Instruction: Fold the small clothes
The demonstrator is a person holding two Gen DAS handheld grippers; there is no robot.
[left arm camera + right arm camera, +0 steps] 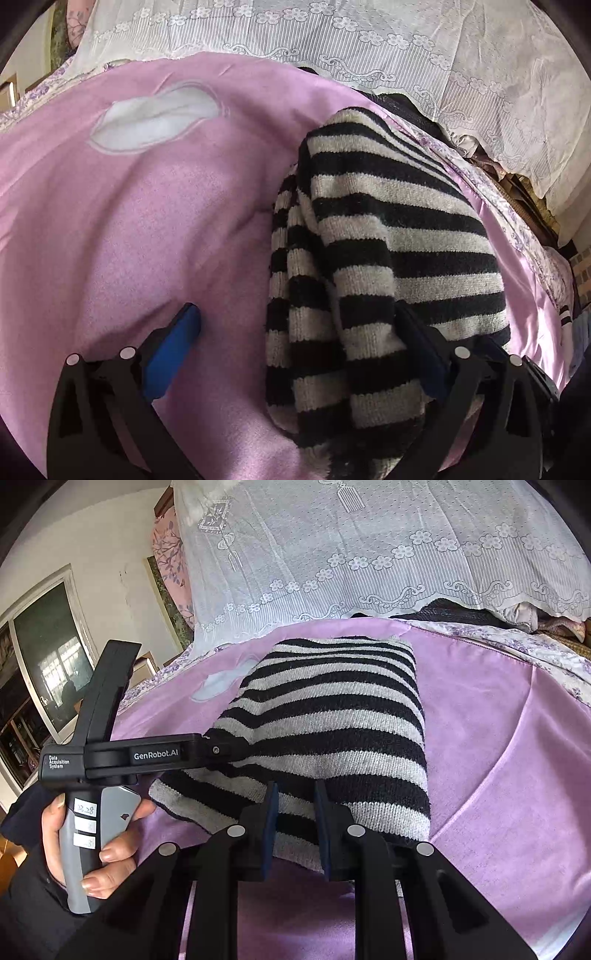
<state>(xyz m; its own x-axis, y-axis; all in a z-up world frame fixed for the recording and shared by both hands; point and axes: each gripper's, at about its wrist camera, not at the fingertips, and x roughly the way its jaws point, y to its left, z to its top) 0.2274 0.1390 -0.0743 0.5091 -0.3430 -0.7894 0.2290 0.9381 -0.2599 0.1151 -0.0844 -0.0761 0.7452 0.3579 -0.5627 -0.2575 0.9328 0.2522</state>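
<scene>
Surface is covered by a pink-lilac blanket point(498, 738) with a pale lip-shaped patch point(155, 118); a floral-print sheet point(535, 646) is seen at its far edge. A white lace curtain point(369, 554) is hung behind it. A white wall point(110, 546) and an aluminium-framed glass door point(48, 657) are seen at left, with daylight reflected in the glass.

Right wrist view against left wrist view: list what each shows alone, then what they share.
Only the right wrist view: the hand holding the left gripper's handle, a window, and the right gripper closed on the striped sweater's near edge.
Only the left wrist view: the left gripper wide open, its blue finger over the blanket and the other beside the sweater's folded sleeve.
Both: sweater, pink blanket, lace curtain.
</scene>
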